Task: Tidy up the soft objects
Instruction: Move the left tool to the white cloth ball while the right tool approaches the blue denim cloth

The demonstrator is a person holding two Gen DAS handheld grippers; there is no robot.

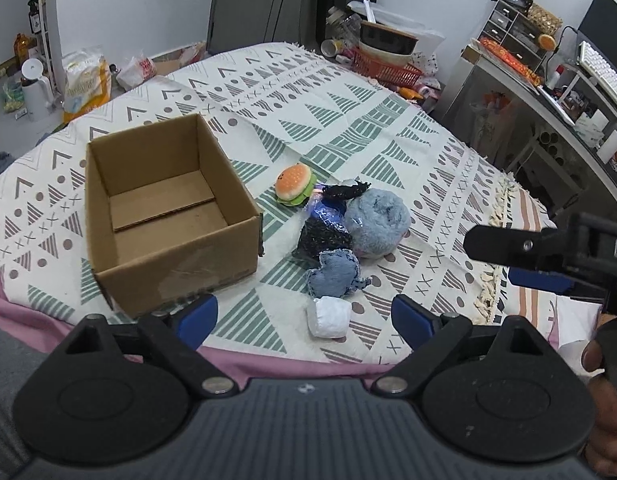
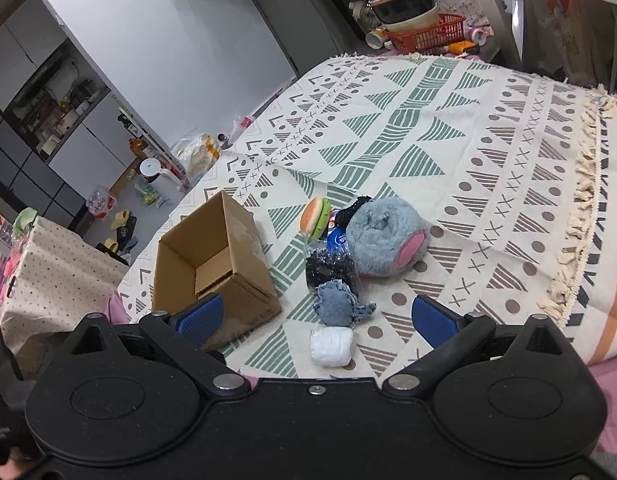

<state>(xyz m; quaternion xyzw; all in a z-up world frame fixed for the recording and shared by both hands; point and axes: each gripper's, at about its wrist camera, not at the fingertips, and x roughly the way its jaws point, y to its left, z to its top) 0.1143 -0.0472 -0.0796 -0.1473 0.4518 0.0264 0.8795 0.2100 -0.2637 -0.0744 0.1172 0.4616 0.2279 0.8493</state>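
The soft stuff sits in a little pile on the patterned blanket (image 1: 348, 120) covering the bed, just right of the cardboard box (image 1: 168, 208). The pile's long axis runs from the near bed edge away toward the middle. Nearest is a white roll (image 1: 329, 317) lying on its side, then a denim scrap (image 1: 334, 278), a black sparkly bag (image 1: 322, 236), a fluffy blue-grey plush (image 1: 376, 220) with its pink patch (image 2: 411, 249) facing right, and a burger toy (image 1: 295, 184) farthest out. The box is open at the top with nothing inside. The left gripper (image 1: 304, 320) and right gripper (image 2: 316, 320) both hover at the near edge, jaws wide, holding nothing.
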